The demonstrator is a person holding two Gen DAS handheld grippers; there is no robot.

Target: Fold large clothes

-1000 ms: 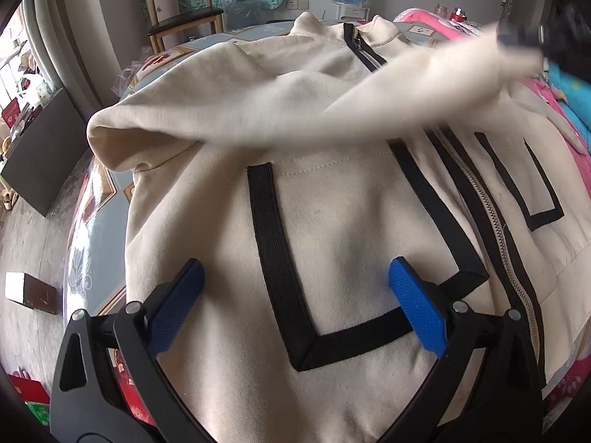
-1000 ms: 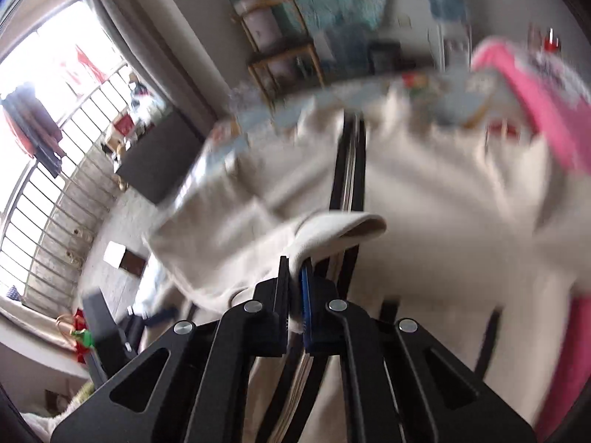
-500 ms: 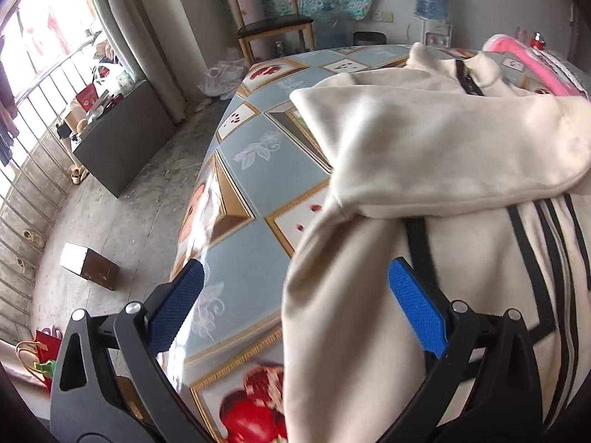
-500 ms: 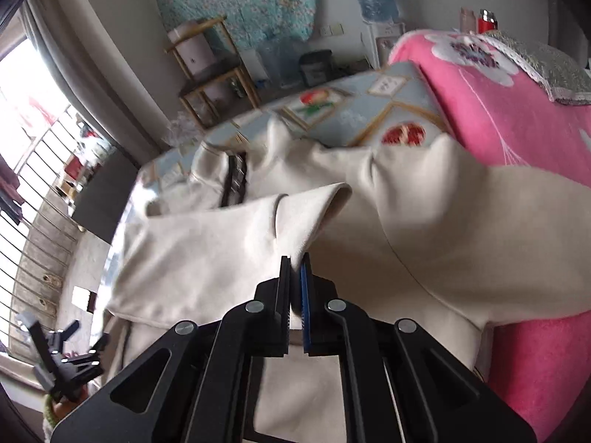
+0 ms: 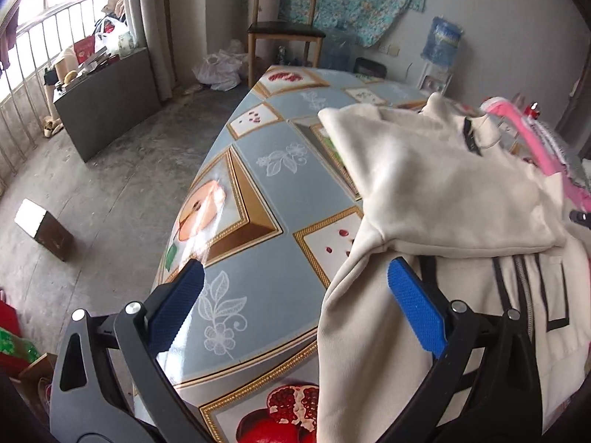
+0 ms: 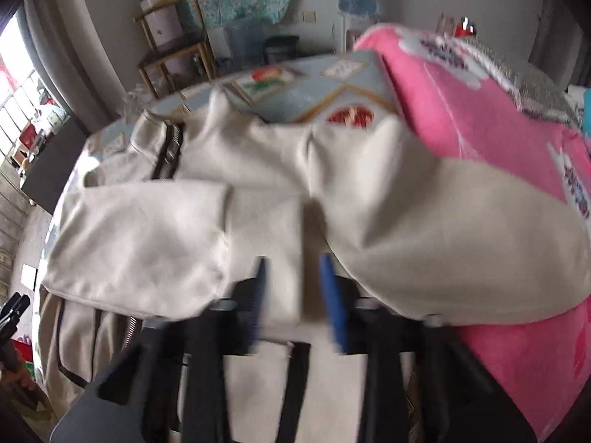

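Observation:
A cream zip jacket with black stripes lies on the patterned table; one sleeve is folded across its chest. My left gripper hangs open over the jacket's left edge, with its right pad above the cloth and its left pad above bare table. In the right wrist view the same jacket fills the middle, and the folded sleeve's cuff lies flat between the pads of my right gripper. Those jaws are opening and the pads stand clear of the cuff.
A pink blanket is heaped on the table's right side, against the jacket. A wooden chair, a water dispenser and a dark cabinet stand beyond the table. The table edge drops to the concrete floor at left.
The right gripper carried the sleeve cuff across the jacket, laid it down and parted its jaws. The left gripper slid left from over the jacket's front to its left edge.

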